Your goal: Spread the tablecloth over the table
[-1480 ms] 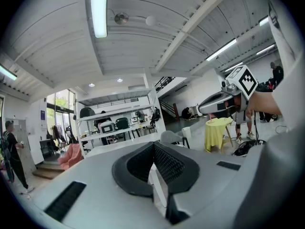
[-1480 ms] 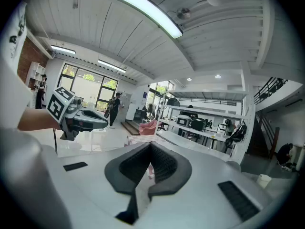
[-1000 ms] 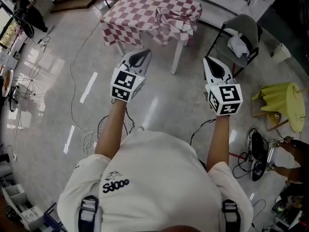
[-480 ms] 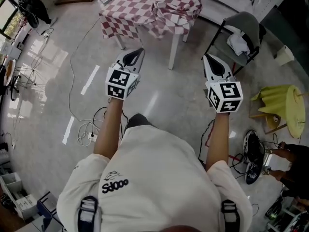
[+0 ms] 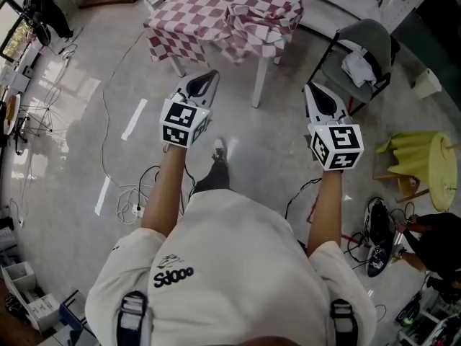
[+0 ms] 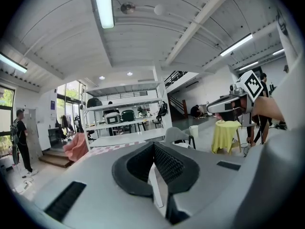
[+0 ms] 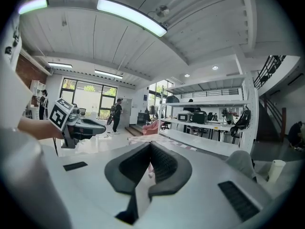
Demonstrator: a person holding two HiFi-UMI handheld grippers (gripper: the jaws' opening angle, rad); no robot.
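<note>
Now | left hand-held gripper (image 5: pixel 210 76), right hand-held gripper (image 5: pixel 311 89): both closed, empty, held forward, likely for the approach | tablecloth (image 5: pixel 216 9): on surface (image 5: pixel 260 83) well ahead, one end bunched, not yet spread

Grey plastic chair with black metal frame (image 5: pixel 367 36) at upper right; crumpled white cloth (image 5: pixel 356 68) lies on seat. Yellow cloth over small round stand (image 5: pixel 412 148) near right edge. Thin black cables (image 5: pixel 144 182) trail on glossy grey floor (image 5: pixel 65 164), near two white tape strips (image 5: pixel 132 125).
</note>
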